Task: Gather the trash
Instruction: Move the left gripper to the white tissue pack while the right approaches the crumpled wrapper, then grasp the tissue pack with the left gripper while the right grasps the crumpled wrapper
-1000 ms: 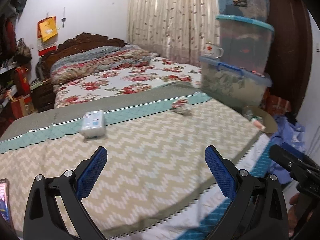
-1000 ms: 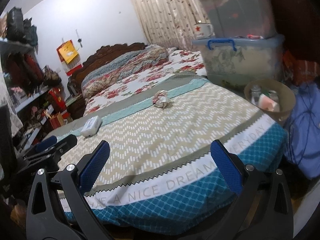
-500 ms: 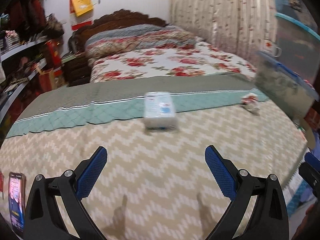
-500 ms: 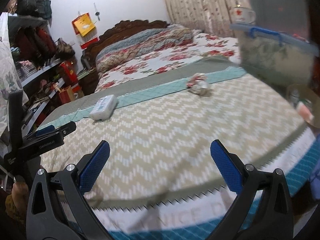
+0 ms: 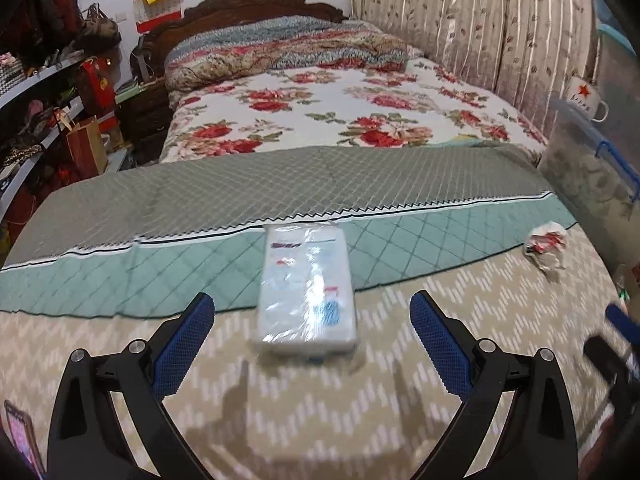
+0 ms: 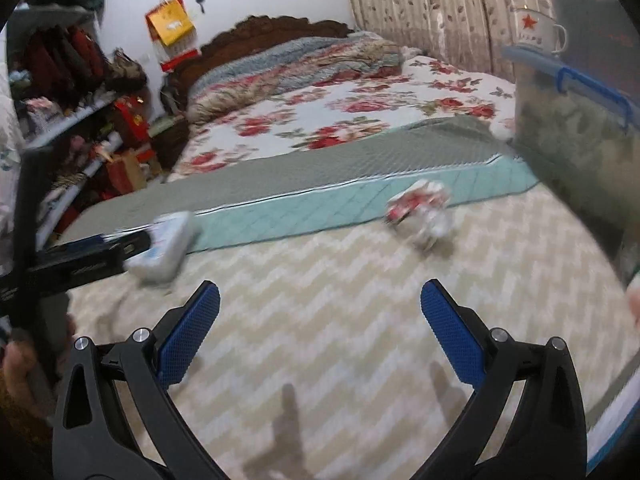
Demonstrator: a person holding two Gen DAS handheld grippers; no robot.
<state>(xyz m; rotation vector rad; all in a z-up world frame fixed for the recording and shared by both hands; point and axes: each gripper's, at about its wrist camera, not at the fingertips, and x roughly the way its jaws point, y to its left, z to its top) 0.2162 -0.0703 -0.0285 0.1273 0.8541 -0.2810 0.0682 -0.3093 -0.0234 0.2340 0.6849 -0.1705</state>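
Closer in than a second ago: left gripper (image 5: 310,322), jaws spread wide and empty, now lined up on the clear-wrapped white tissue pack (image 5: 307,286), which lies flat straddling the teal quilted band and the beige zigzag blanket (image 5: 320,412). Right gripper (image 6: 320,322), likewise wide and holding nothing, now aimed toward the crumpled red-and-white wrapper (image 6: 420,210) farther off near the blanket's right edge. Probably wrapper paper, though motion blur prevents certainty. Nothing collected yet; both pickups look imminent. Soft bedding underneath, likely to sink under pressure. Beyond: floral bedspread (image 5: 340,112), carved dark headboard (image 5: 248,4), patterned curtains (image 5: 472,20), cluttered shelves (image 5: 44,100), lidded plastic storage bin (image 6: 580,120).
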